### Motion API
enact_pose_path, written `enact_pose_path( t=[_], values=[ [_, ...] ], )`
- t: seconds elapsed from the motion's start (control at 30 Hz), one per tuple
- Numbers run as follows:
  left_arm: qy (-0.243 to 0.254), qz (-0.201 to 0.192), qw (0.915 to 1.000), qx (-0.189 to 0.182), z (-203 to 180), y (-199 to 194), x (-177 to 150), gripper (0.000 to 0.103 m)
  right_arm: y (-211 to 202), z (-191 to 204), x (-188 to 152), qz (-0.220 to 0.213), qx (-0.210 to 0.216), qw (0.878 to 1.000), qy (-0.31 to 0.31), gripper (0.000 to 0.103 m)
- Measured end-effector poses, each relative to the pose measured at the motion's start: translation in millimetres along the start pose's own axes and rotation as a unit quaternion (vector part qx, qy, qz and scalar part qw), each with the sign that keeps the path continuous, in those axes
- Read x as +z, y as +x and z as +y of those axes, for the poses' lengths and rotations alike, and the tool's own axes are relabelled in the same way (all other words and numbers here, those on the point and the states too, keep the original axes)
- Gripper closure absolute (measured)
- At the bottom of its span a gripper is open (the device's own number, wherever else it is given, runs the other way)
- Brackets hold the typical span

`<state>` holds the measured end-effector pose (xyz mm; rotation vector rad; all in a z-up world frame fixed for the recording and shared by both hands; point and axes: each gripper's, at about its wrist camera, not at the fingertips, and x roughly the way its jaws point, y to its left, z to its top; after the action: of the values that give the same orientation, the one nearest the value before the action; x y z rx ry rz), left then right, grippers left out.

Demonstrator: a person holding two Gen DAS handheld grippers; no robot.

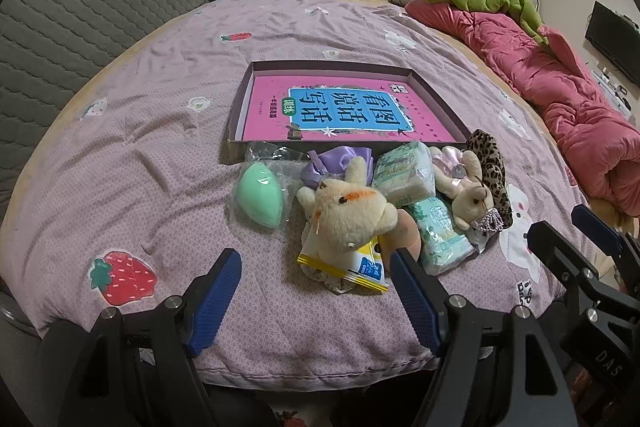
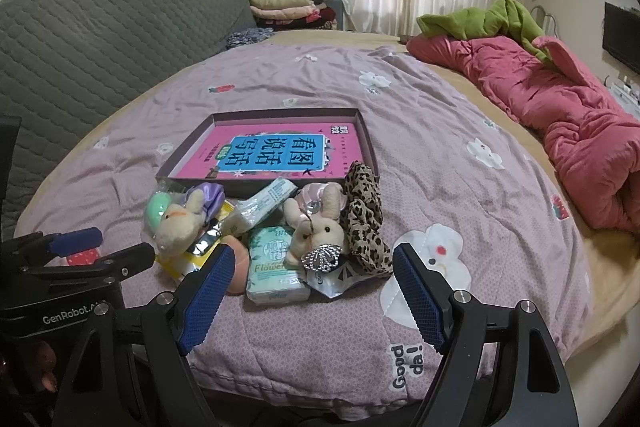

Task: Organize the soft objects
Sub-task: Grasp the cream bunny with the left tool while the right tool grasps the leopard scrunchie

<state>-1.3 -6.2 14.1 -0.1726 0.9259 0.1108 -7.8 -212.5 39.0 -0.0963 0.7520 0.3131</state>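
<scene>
- We hold the left hand-held gripper wide open with nothing in it, low at the near edge of the bed.
- The right hand-held gripper is spread just as wide and just as empty, facing the same heap.
- The soft things lie in one pile near the bed's near edge, right against the front wall of the shallow box: a cream bear, a green sponge in clear wrap, tissue packs, a small rabbit and a leopard scrunchie.
- Risk, as we judge it: the pieces overlap, so closing on the bear could drag the yellow packet beneath it.
- The slick wrap may slip out of the pads.
- The two grippers sit close together and could collide over the pile.
</scene>
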Motion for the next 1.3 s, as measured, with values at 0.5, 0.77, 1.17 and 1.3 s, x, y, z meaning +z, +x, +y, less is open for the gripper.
enact_pose_path(
  t=[0.5,0.77,1.17,1.3],
  values=[
    [0.0,-0.004,0.9999,-0.012,1,3,1,0.027,6,-9,-1,0.009,0.005,1.0,0.018,0.021],
    [0.011,-0.001,0.9996,-0.028,-3,13,4,0.027,12,-22,-2,0.012,0.008,0.999,0.043,0.021],
    [0.042,-0.004,0.9991,0.012,-19,39,12,0.027,34,-55,0,0.018,-0.019,0.996,0.084,0.021],
    [0.045,-0.008,0.9988,0.018,-21,44,14,0.03,52,-65,2,0.029,-0.028,0.996,0.082,0.021]
  ],
)
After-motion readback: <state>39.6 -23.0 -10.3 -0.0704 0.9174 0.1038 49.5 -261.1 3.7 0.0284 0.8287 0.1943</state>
